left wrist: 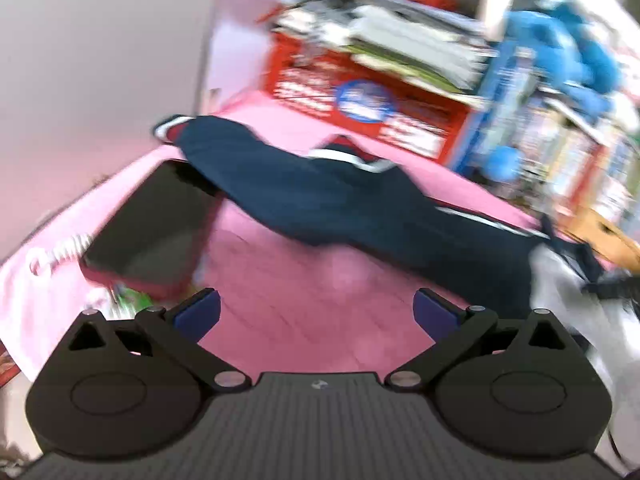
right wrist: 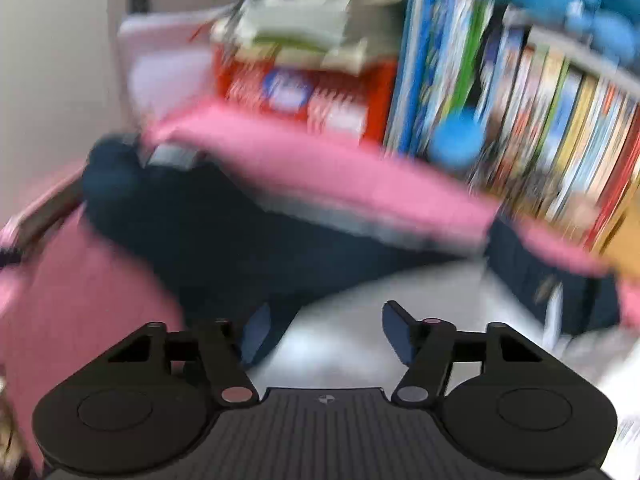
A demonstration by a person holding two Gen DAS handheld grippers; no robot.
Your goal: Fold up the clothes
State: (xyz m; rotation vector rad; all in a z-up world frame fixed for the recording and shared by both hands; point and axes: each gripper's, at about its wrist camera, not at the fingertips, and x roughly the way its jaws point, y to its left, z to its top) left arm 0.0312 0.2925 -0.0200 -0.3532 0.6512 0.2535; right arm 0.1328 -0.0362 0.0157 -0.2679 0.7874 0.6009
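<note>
**Navy garment spread on pink surface; both tongs empty**

The pink surface (left wrist: 304, 280) carries the work. The navy garment (left wrist: 340, 200) lies across it, running from 10 o'clock to 4 o'clock in the left wrist view; a striped cuff (left wrist: 170, 128) ends the sleeve at 10 o'clock.

Handling, as judged: soft, light, limp cloth. It will sag and drag, not hold shape. Take hold at an edge, the cuff or the hem, pinching one layer only.

The left gripper (left wrist: 316, 314) stands wide apart with bare pink surface between its pads. The right gripper (right wrist: 324, 332) stands partly apart with nothing pinched; pale cloth (right wrist: 360, 320) lies beyond it.

View differences:
- Left wrist view alone shows the dark flat slab (left wrist: 148, 228) at 9 o'clock, with the sleeve draped over its corner, and the white coiled cord (left wrist: 60, 252)
- Right wrist view, heavily blurred, shows the book row (right wrist: 552, 128) at 2 o'clock more fully, and the pale cloth directly ahead
</note>
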